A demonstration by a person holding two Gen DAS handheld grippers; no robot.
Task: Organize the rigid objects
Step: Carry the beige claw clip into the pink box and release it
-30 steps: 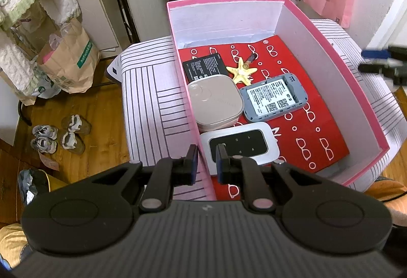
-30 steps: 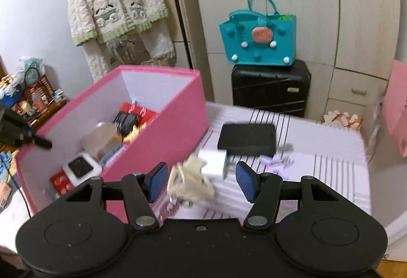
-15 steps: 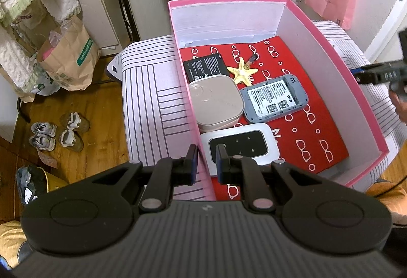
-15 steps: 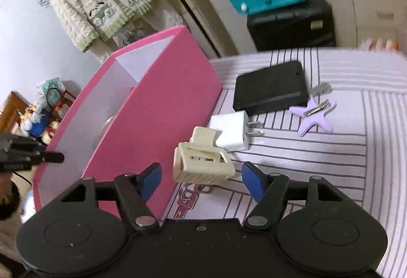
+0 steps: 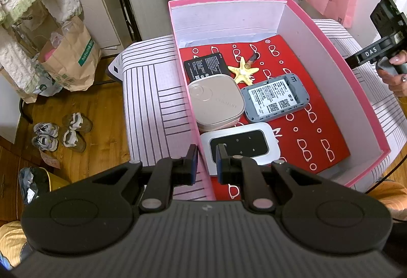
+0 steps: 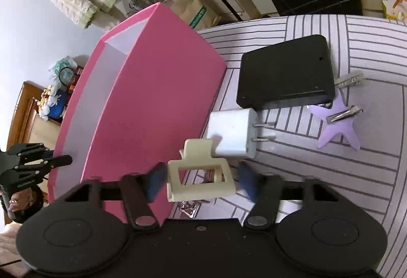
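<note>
The right gripper point(image 6: 201, 182) has just been closing around the cream hair claw point(image 6: 199, 176), pads flanking it, not yet pressing. Square the pads on its long sides (they look blurred) before clenching. It lies at the pink box's point(image 6: 152, 89) four o'clock. The left gripper point(image 5: 206, 163) clenches that box's wall. Outside: one charger point(image 6: 232, 134), one black case point(image 6: 286, 73), one purple star point(image 6: 338, 129).

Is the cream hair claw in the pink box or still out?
Out. The cream hair claw lies on the striped cloth beside the pink box's outer wall, next to the white charger.
</note>
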